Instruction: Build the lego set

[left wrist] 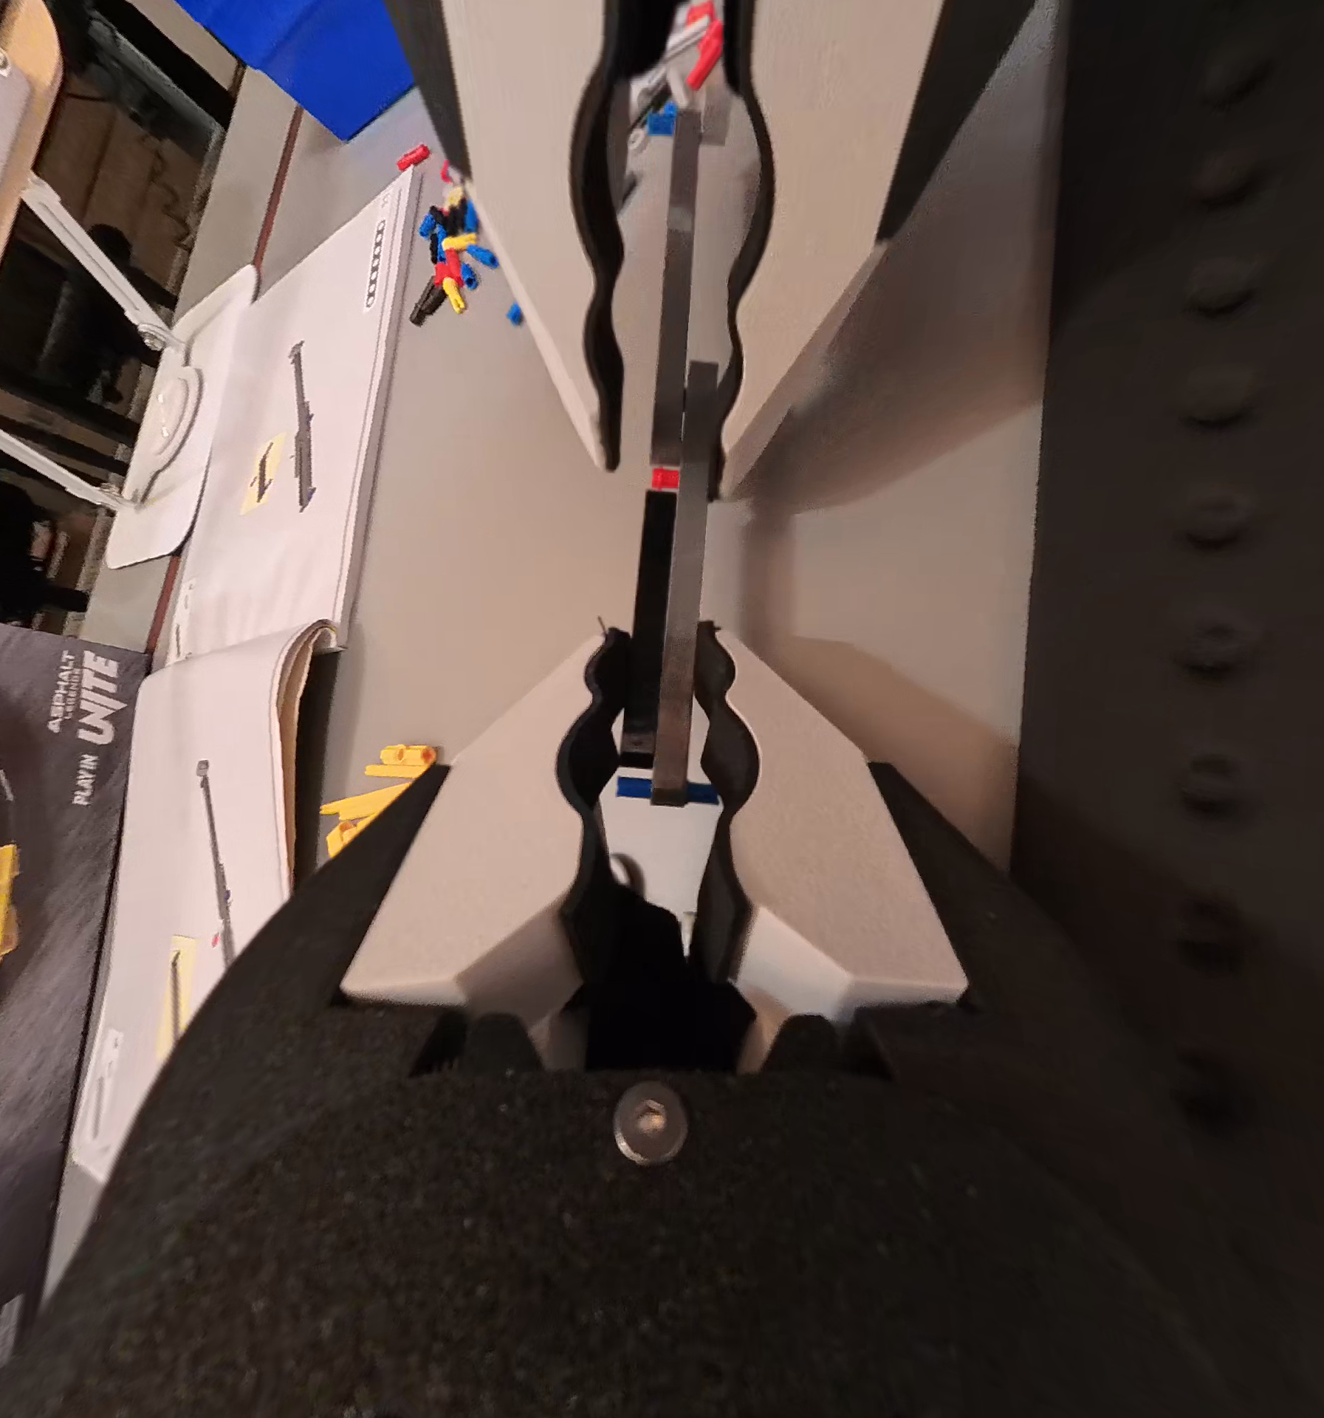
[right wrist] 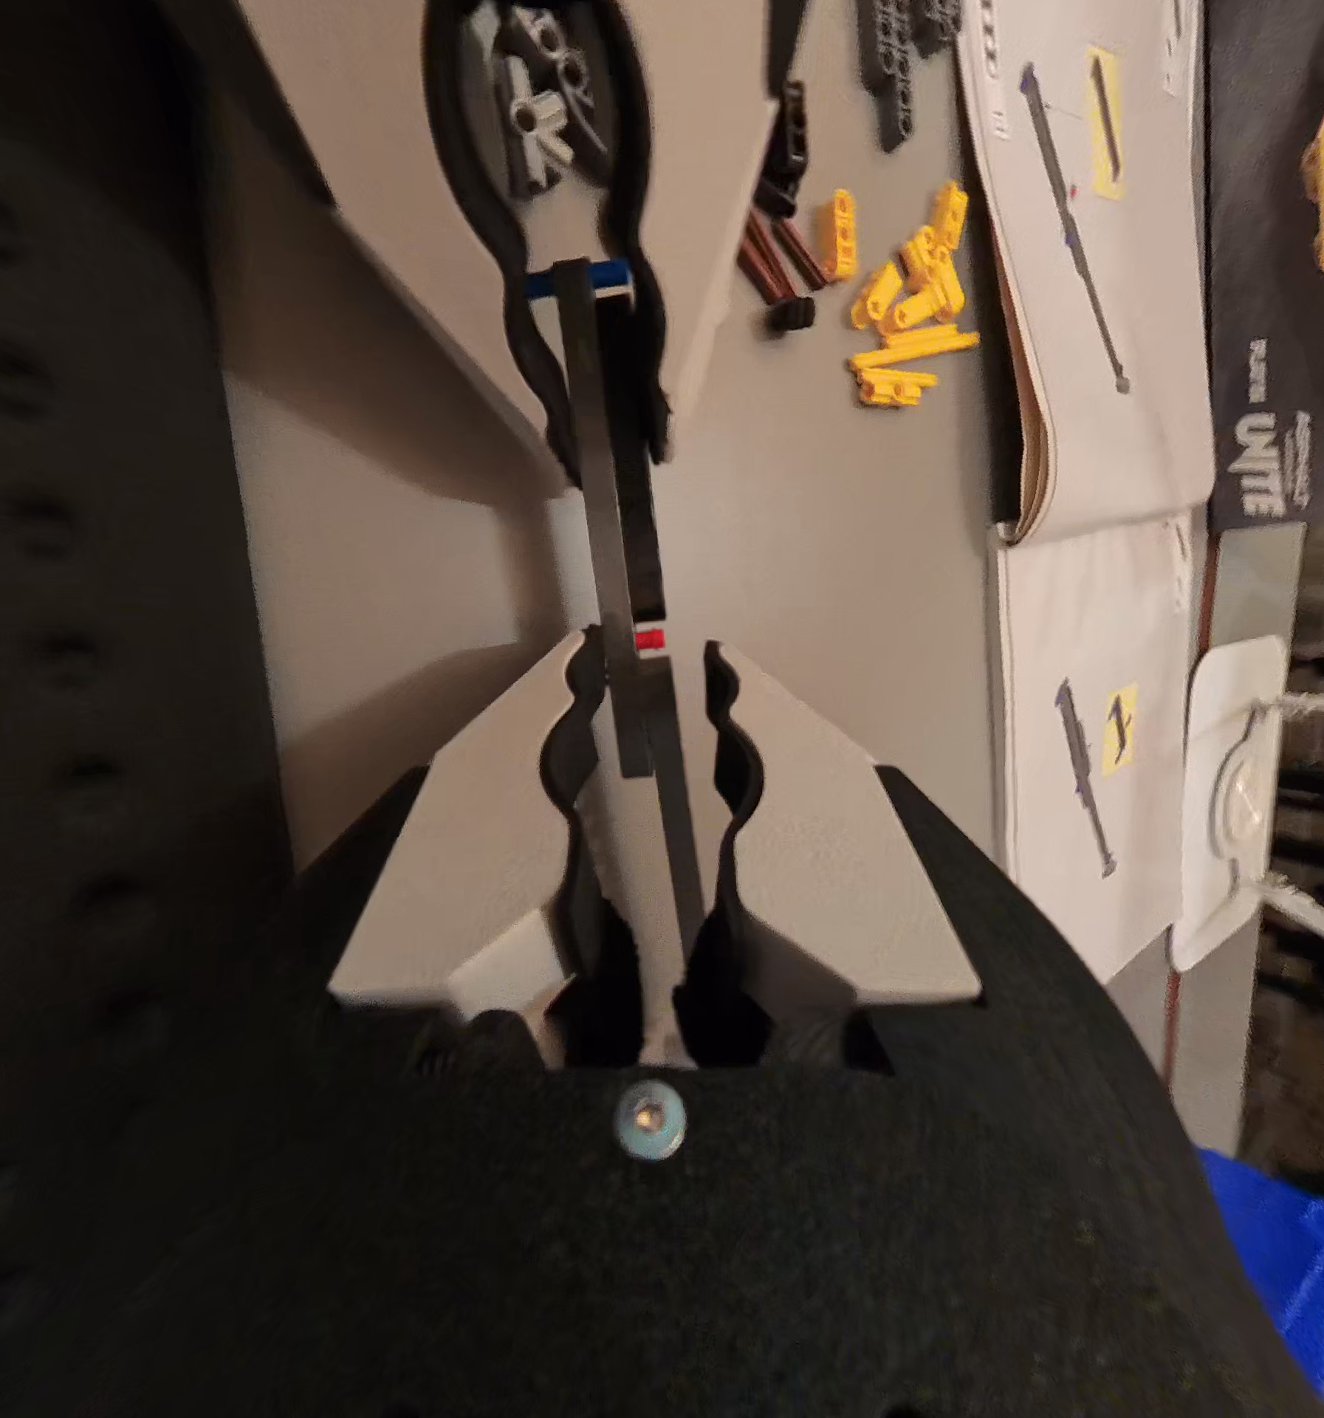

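Beams [left wrist: 678, 583], long, dark and overlapping, span between both tongs: in the left wrist view the left tongs [left wrist: 655, 690] pinch one end, with loose pegs [left wrist: 451, 245] on the table [left wrist: 490, 499]. In the right wrist view the right tongs [right wrist: 647, 690] stand slightly apart around the other end, contact unclear; yellow pieces [right wrist: 904, 307] lie beside an open booklet [right wrist: 1088, 307].

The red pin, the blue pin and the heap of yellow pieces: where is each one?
red pin [right wrist: 649, 638]: right wrist view, on its red middle, between the two black beams.
blue pin [right wrist: 611, 270]: right wrist view, on its right half, beside the beam.
yellow pieces [right wrist: 908, 295]: right wrist view, middle of the heap on the table.
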Tool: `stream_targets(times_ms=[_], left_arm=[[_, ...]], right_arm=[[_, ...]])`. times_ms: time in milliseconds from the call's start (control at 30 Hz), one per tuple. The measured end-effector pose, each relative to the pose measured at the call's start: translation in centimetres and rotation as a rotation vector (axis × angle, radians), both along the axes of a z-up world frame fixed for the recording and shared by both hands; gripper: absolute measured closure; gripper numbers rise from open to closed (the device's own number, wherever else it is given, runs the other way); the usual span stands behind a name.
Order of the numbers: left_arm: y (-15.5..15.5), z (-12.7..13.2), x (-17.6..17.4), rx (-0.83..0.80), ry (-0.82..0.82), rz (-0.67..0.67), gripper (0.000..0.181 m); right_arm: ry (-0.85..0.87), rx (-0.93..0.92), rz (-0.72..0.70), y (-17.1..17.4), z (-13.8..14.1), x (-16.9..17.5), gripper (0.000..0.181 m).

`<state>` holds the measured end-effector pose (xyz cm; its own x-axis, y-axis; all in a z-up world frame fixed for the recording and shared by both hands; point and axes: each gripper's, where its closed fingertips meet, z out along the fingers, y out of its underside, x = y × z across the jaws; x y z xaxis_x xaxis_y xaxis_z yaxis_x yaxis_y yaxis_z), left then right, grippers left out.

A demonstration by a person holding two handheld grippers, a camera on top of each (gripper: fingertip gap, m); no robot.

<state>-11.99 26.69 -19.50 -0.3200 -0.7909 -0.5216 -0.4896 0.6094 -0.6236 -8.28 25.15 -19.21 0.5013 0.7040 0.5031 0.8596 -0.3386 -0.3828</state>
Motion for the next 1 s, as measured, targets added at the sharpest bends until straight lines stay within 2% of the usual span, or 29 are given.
stream_targets(times_ms=[133, 267, 500, 1000], left_arm=[[0.1, -0.4, -0.2, 0.062, 0.010, -0.002, 0.166], [-0.3, 0.0, -0.2, 0.019, 0.000, -0.019, 0.166], [-0.5, 0.0, -0.2, 0.033, -0.003, -0.025, 0.166], [-0.9, 0.0, -0.1, 0.039, -0.001, -0.038, 0.166]], right_arm=[[0.201, 0.024, -0.094, -0.9, 1.8, -1.3, 0.153], [0.033, 0.106, -0.088, -1.2, 0.9, -0.6, 0.166], [-0.026, 0.079, -0.054, -1.1, -0.2, -1.0, 0.164], [-0.101, 0.075, -0.023, -0.7, -0.8, -0.7, 0.166]])
